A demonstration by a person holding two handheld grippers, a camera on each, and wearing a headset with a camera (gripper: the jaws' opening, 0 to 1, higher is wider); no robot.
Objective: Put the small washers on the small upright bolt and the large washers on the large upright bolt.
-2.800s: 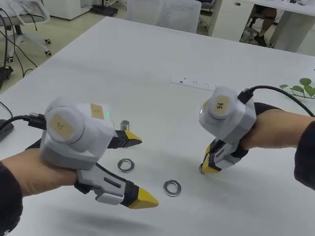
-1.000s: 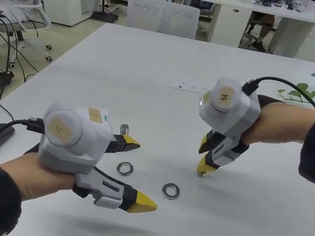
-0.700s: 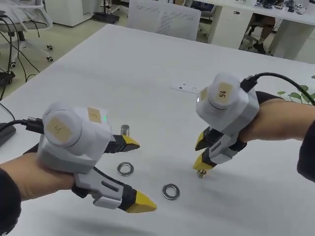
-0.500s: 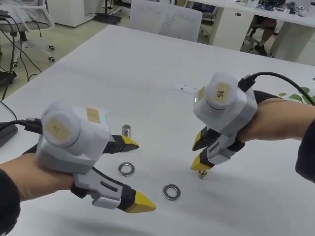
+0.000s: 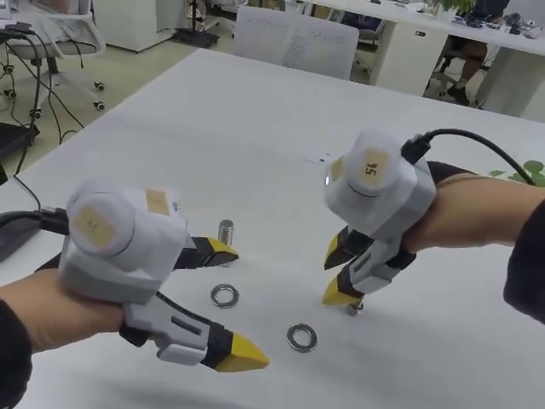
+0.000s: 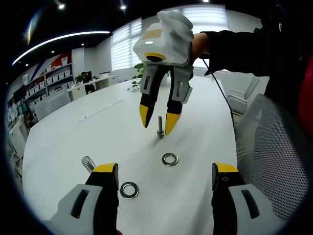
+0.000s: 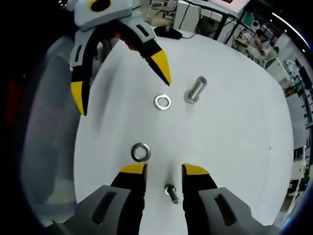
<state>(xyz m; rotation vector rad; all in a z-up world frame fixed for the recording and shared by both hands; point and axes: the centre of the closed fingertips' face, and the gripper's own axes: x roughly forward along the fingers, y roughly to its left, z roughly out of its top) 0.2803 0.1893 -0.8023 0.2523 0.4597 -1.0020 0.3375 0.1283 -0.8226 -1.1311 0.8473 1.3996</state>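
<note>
Since the earliest frame the right gripper (image 5: 334, 274) has risen off the small bolt (image 5: 354, 307) and parted its jaws, which then sat low and nearly together at the bolt.

That small bolt stands upright on the table (image 5: 255, 128), with what looks like a washer already at its foot in the left gripper view (image 6: 160, 127). The open jaws hang just above it, one to each side, probably because a washer was just let go.

Two loose washers lie flat at about 9 o'clock from it: the near washer (image 5: 301, 336) close by, the far washer (image 5: 224, 296) further along. Both look sized for the large bolt (image 5: 226, 232), which stands at about 10 o'clock, just beyond the far washer.

Further out, the left gripper (image 5: 241, 305) hovers with jaws spread wide and empty, straddling the far washer, so it seems poised to pick one up. A flat washer offers little edge, so the grab may slip.
</note>
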